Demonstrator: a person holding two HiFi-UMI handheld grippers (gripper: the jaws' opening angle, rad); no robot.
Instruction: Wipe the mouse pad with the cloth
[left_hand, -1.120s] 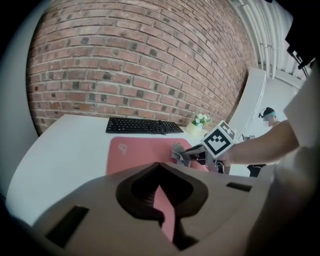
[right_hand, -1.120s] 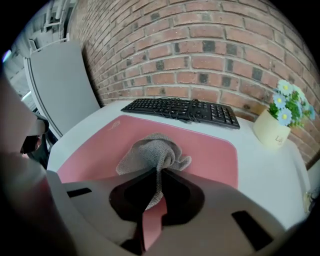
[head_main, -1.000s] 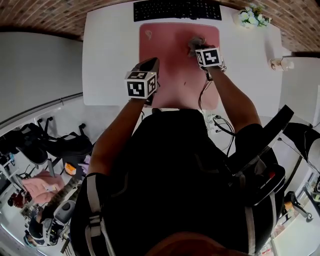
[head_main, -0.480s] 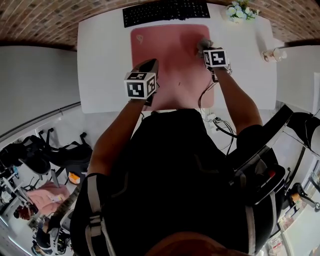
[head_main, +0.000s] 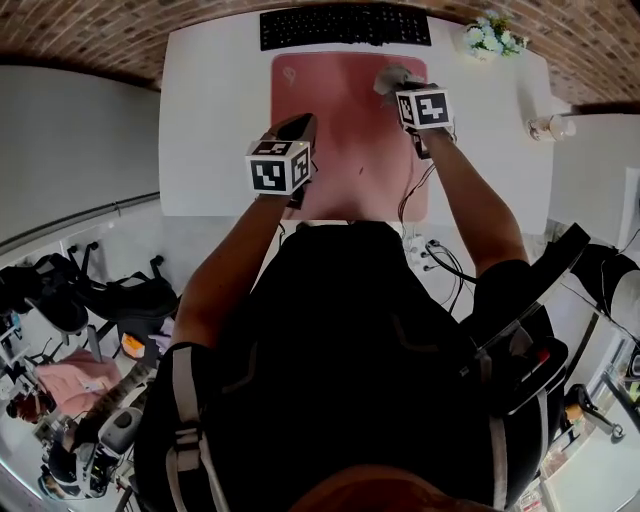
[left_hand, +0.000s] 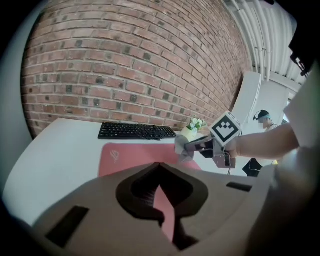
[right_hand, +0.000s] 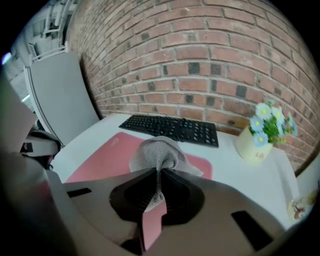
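The left gripper (left_hand: 160, 169) hangs at the left edge of the pink mouse pad (head_main: 340, 110), its jaws closed on nothing. Over to the right, the right gripper (right_hand: 159, 176) pinches the grey cloth (right_hand: 158, 150), bunched at the pad's far right corner, near the keyboard (head_main: 345, 25)

Head view: cloth (head_main: 388, 76) mostly covered by right tongs' (head_main: 400, 88) cube. Pad's (head_main: 340, 120) near edge masked by arms and torso. Item (head_main: 552, 127) at surface's (head_main: 215, 120) right edge too small to be identified. Logo (head_main: 292, 70) on pad unreadable.

Left gripper view: pad's near part blocked by left tongs (left_hand: 159, 172).

Right gripper view: cloth underside hidden by tongs; contact with pad not determinable.
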